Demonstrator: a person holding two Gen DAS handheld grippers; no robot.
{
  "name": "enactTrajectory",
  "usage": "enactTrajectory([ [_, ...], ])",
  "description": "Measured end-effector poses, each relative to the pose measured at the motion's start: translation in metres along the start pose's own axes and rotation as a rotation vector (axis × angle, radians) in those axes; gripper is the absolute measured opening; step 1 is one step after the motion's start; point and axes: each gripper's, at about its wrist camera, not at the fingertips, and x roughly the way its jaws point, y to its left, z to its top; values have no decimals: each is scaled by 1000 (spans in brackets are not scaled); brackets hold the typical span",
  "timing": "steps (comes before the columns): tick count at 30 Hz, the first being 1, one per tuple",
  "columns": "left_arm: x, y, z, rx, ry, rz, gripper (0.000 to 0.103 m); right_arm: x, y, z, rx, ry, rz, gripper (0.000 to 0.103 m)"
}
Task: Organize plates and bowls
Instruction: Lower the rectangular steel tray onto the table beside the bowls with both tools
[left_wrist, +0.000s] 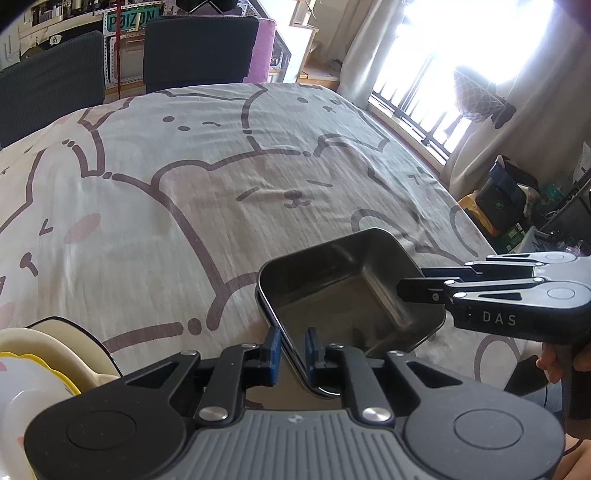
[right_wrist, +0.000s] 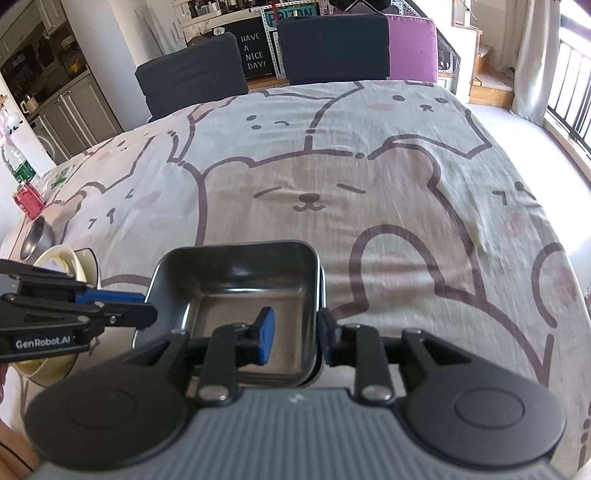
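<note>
The metal tray (right_wrist: 236, 295) sits at the desk's (right_wrist: 332, 166) 6 o'clock edge — the left hand-held gripper (left_wrist: 293, 354) pinches its rim to steady it, while the right hand-held gripper (right_wrist: 293, 332) straddles the other wall, pads slack.

- A table covered by a pale cloth (right_wrist: 332, 177) printed with cartoon bears fills the view ahead of both claws.
- 2 dark chairs stand at its far edge, 1 left (right_wrist: 192, 70), 1 right (right_wrist: 332, 48), with a purple chair (right_wrist: 413, 48) beside the right 1.
- Between them a black sign (right_wrist: 254, 51) reads "HAVE A NICE DAY!".
- Far left of the right claw: grey kitchen cabinets (right_wrist: 74, 110).
- Right: a bright window (left_wrist: 472, 48) with dark railings and pale curtains (left_wrist: 369, 48).
</note>
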Motion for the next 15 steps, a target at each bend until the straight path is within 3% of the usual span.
enactTrajectory([
  [15,1,0,-1,-2,13,-24,17,8,-6,0,19,45,9,33],
])
